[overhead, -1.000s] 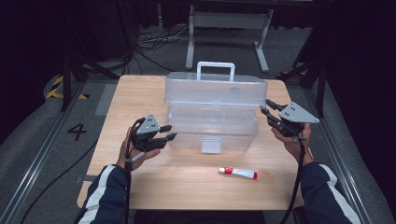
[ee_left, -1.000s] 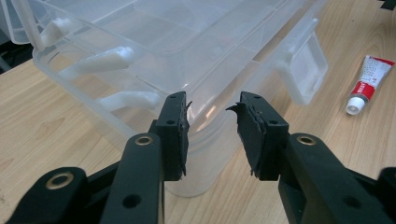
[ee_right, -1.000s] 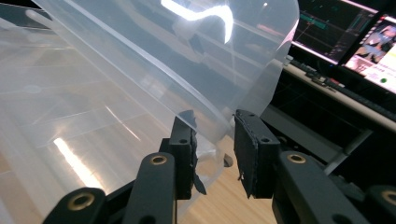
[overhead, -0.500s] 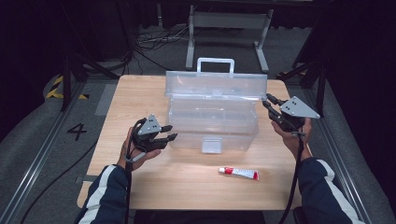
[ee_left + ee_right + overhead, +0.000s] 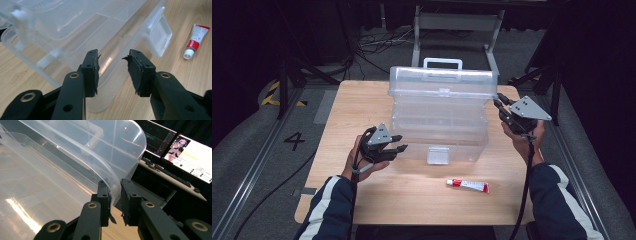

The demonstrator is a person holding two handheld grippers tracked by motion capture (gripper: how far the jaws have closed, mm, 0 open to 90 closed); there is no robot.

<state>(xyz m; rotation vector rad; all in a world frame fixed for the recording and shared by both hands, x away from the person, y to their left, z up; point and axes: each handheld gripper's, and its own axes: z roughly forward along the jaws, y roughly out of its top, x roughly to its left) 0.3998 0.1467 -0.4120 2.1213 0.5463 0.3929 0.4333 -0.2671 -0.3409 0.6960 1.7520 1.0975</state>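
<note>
A clear plastic toolbox (image 5: 439, 130) stands mid-table with its lid (image 5: 442, 82) raised and a white handle (image 5: 442, 62) on top. My right gripper (image 5: 498, 102) is at the lid's right end. In the right gripper view the lid's curved edge (image 5: 125, 150) runs down between my right gripper's (image 5: 115, 186) jaws. They have just been closing, and a gap still shows beside the right pad. My left gripper (image 5: 398, 142) is open at the box's front left. In the left gripper view, my left gripper (image 5: 112, 58) points at the box's lower wall (image 5: 107, 75).
A red-and-white tube (image 5: 468, 185) lies on the wooden table (image 5: 362, 100) in front of the box, right of its front latch (image 5: 438, 155). Past the table's far edge stand a metal frame (image 5: 457, 22) and loose cables. Monitors (image 5: 190, 155) glow in the right gripper view.
My right gripper's jaws have narrowed around the lid's right edge, and the gripper has edged up slightly. The left gripper and the tube have stayed in place.
</note>
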